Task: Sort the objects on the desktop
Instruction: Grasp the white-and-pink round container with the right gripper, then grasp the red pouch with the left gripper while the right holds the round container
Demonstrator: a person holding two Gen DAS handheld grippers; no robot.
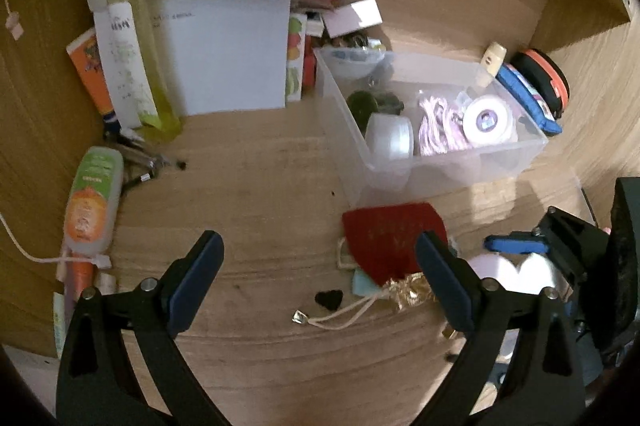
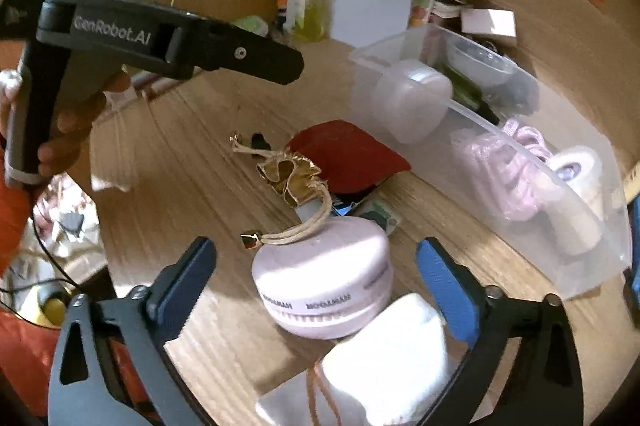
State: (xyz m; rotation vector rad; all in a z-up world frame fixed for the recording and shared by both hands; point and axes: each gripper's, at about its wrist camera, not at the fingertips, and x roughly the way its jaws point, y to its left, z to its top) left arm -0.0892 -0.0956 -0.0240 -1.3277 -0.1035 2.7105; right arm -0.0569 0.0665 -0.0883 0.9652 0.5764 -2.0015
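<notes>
A clear plastic bin [image 1: 472,162] [image 2: 592,266] holds a white round case [image 1: 390,136], pink cord [image 1: 438,124] and a tape roll [image 1: 488,118]. In front of it lies a red pouch [image 1: 394,234] [image 2: 348,154] with a gold drawstring top [image 2: 290,176]. A pink round case [image 2: 324,278] and a white pack [image 2: 392,354] lie on the desk. My left gripper [image 1: 320,274] is open and empty above the desk, left of the pouch. My right gripper [image 2: 316,278] is open, its jaws on either side of the pink case, not touching it.
Tubes and bottles [image 1: 120,66] lean against a white paper box [image 1: 224,58] at the back left. An orange bottle [image 1: 90,202] and a white cable lie at left. A blue pouch [image 1: 532,98] and an orange-black case [image 1: 548,78] sit behind the bin.
</notes>
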